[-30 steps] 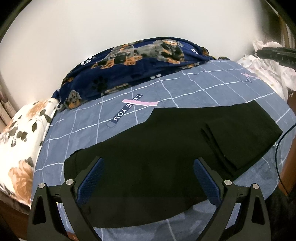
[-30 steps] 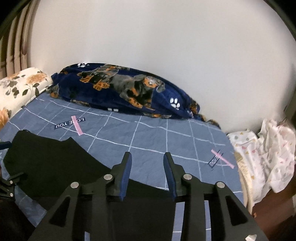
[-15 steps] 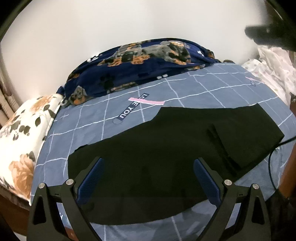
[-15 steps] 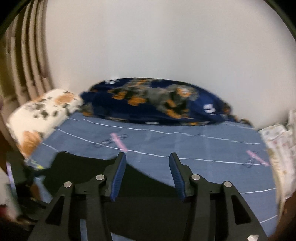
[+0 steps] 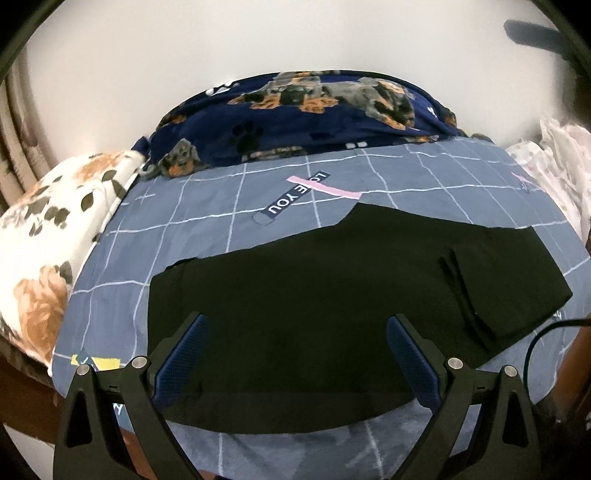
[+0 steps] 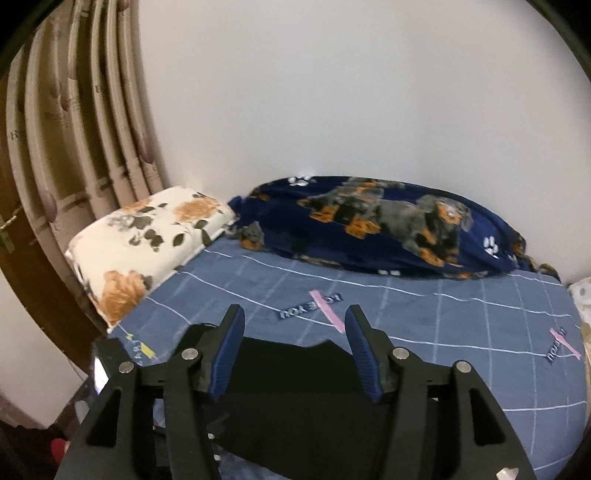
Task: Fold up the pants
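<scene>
The black pants (image 5: 314, 295) lie flat across the blue checked bedsheet (image 5: 221, 206), with their right end folded back over itself (image 5: 509, 295). My left gripper (image 5: 295, 354) is wide open and empty, hovering over the pants' near edge. In the right wrist view the pants (image 6: 295, 387) lie under and beyond my right gripper (image 6: 293, 350), which is open and empty above them. The right gripper shows as a dark blur (image 5: 532, 33) at the top right of the left wrist view.
A navy dog-print blanket (image 5: 303, 110) is bunched along the wall. A floral pillow (image 5: 44, 236) lies at the bed's left end, by curtains (image 6: 74, 122). White spotted cloth (image 5: 561, 155) is heaped at the right. A black cable (image 5: 535, 339) runs off the right edge.
My right gripper has lifted off the pants, opened wider and swung left toward the pillow end. My left gripper has drawn back a little. The pants have not moved.
</scene>
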Demonstrator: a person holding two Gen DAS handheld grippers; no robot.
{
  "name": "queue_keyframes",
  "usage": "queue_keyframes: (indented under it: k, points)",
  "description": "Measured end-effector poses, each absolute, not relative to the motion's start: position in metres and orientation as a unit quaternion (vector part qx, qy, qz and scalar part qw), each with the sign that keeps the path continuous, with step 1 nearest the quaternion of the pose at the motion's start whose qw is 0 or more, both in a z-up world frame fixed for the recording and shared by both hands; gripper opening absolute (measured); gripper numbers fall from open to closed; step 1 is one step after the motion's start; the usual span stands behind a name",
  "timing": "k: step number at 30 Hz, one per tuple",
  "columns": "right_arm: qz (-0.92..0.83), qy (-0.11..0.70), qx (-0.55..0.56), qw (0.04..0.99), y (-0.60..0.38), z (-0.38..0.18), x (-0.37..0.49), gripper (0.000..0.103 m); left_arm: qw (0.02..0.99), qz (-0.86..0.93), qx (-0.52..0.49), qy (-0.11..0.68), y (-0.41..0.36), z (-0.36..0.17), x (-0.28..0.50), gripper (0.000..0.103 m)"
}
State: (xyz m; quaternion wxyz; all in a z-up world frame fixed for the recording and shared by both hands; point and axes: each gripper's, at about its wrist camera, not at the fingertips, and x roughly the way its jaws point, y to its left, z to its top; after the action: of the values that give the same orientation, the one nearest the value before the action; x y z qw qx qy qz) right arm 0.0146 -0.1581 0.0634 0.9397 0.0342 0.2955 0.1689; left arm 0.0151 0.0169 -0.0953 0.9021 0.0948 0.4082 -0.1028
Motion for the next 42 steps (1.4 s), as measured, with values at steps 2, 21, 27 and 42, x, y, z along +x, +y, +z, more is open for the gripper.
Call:
queue_keyframes:
  k: [2, 21, 27, 42]
  points:
    - [0.175, 0.293, 0.030, 0.939, -0.150, 0.066, 0.015, 0.056, 0.902, -0.100, 0.089, 0.410, 0.019, -0.096, 0.016, 0.097]
    - [0.189, 0.292, 0.015, 0.937, -0.127, 0.071, 0.013, 0.060, 0.903, -0.089, 0.073, 0.415, 0.029, -0.097, 0.018, 0.097]
    - [0.188, 0.293, 0.015, 0.937, -0.126, 0.071, 0.013, 0.061, 0.902, -0.089, 0.072, 0.415, 0.029, -0.098, 0.018, 0.097]
    - [0.191, 0.298, 0.016, 0.935, -0.124, 0.065, 0.012, 0.066, 0.903, -0.088, 0.075, 0.415, 0.035, -0.099, 0.017, 0.097]
